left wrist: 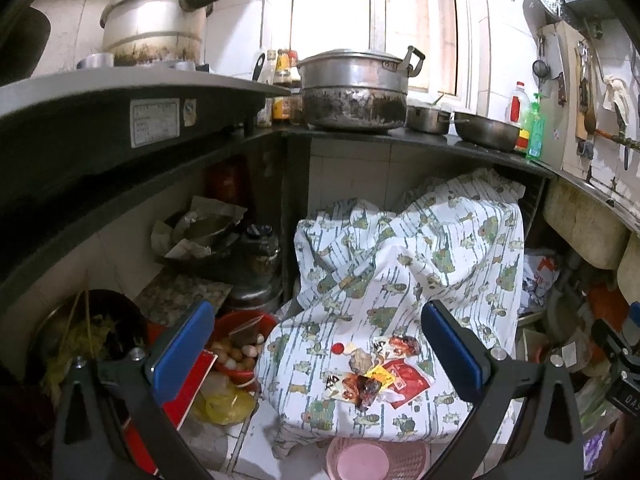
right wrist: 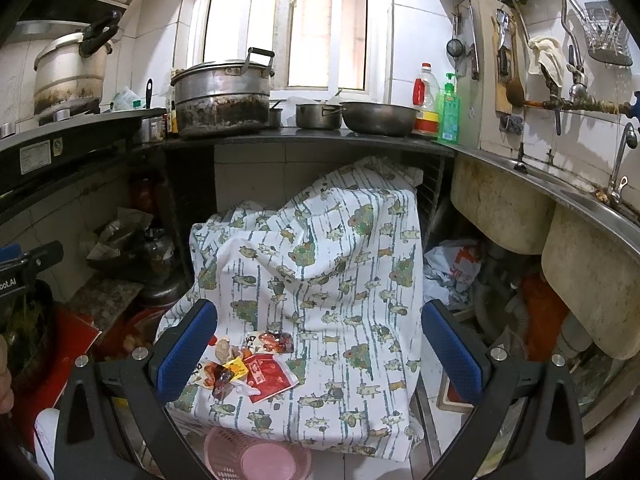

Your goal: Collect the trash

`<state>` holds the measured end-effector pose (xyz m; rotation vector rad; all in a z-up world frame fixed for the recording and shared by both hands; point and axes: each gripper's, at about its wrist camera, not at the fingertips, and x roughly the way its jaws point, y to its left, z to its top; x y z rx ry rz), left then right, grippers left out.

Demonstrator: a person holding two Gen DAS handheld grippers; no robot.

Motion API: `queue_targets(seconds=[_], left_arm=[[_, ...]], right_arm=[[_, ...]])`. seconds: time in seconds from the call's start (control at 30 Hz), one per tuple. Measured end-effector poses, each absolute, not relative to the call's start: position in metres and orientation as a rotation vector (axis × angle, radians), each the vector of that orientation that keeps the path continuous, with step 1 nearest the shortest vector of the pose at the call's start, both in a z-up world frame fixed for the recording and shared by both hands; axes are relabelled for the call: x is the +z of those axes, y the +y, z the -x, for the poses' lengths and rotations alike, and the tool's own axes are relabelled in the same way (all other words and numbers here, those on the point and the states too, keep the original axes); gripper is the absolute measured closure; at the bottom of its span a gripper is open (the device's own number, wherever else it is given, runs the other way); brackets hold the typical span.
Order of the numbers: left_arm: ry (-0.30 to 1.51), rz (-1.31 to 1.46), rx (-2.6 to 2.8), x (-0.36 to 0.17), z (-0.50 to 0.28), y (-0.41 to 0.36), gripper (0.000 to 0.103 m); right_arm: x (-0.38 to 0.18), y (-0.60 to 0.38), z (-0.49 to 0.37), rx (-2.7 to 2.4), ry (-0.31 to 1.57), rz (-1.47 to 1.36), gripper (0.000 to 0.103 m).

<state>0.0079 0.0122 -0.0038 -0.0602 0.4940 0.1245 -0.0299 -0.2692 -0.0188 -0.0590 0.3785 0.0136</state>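
A small heap of trash point(left wrist: 380, 372), red and yellow snack wrappers and scraps, lies on a white cloth with green prints point(left wrist: 400, 264) draped over something under the counter. It also shows in the right wrist view point(right wrist: 250, 366), on the cloth point(right wrist: 320, 260). A pink basket point(left wrist: 372, 458) stands on the floor just below the cloth's front edge, also seen by the right wrist point(right wrist: 256, 456). My left gripper point(left wrist: 318, 354) is open, above and in front of the trash. My right gripper point(right wrist: 320, 354) is open, with the trash beside its left finger.
A black counter point(right wrist: 320, 136) carries a large pot point(right wrist: 222, 96), small pans and bottles. Sink basins point(right wrist: 500, 204) hang at right over pipes and bags. At left are a red bowl of eggs point(left wrist: 240, 344), a yellow bag point(left wrist: 228, 404) and a dark jar point(left wrist: 260, 256).
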Motion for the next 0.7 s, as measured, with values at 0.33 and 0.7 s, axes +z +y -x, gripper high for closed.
queue_targets(seconds=[0.33,0.7], left_arm=[[0.440,0.032,0.130,0.000,-0.004,0.009,0.000],[0.682,0.003,0.093,-0.071,-0.077,0.011,0.000]], right_arm=[[-0.018,-0.264,0.030,0.015,0.358,0.061,0.000],[-0.055,-0.253,-0.041,-0.075,0.478,0.189,0.000]])
